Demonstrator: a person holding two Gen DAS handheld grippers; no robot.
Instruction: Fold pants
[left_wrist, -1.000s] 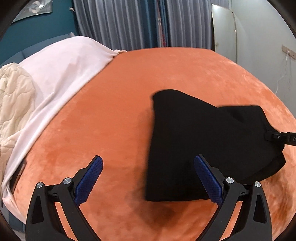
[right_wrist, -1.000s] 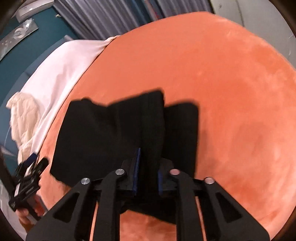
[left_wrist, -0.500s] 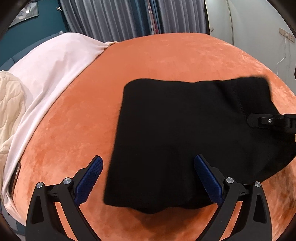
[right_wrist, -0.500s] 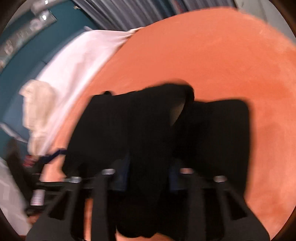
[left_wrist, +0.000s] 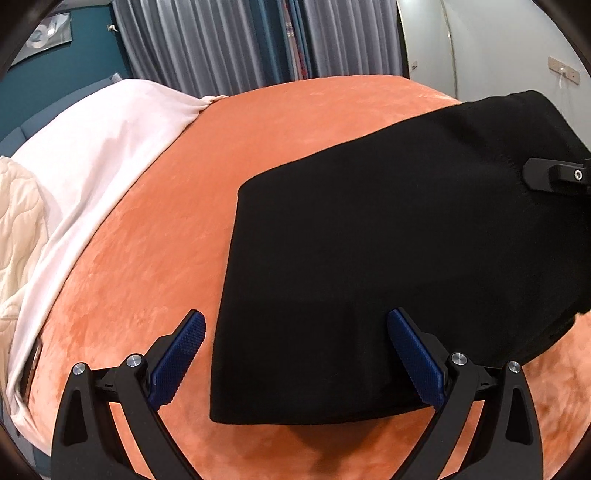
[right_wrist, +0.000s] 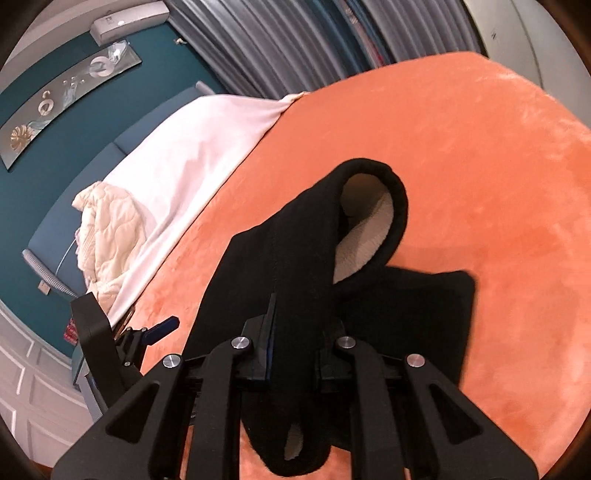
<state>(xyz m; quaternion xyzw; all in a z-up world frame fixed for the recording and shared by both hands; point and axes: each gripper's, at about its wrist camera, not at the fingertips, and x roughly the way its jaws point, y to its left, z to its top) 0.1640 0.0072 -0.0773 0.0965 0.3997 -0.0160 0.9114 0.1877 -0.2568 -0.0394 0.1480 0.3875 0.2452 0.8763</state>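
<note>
Your right tongs (right_wrist: 295, 347) have just closed on a fold of the pants (left_wrist: 388, 266) and lifted that edge off the bed (left_wrist: 295, 122); a second ago it lay flat. Left tongs (left_wrist: 295, 354) gape wide, empty, astride the near corner. Fold-over started, not landed.

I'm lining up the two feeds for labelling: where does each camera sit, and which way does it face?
Left wrist: on the left gripper, looking down along its open jaws at the black pants on the orange bed; the right gripper's tip enters at the right edge.
Right wrist: on the right gripper, looking down along jaws shut on a raised fold of the pants, pale lining showing; the left gripper appears at lower left.
Shared: pants, orange bed, white sheet, curtains.
</note>
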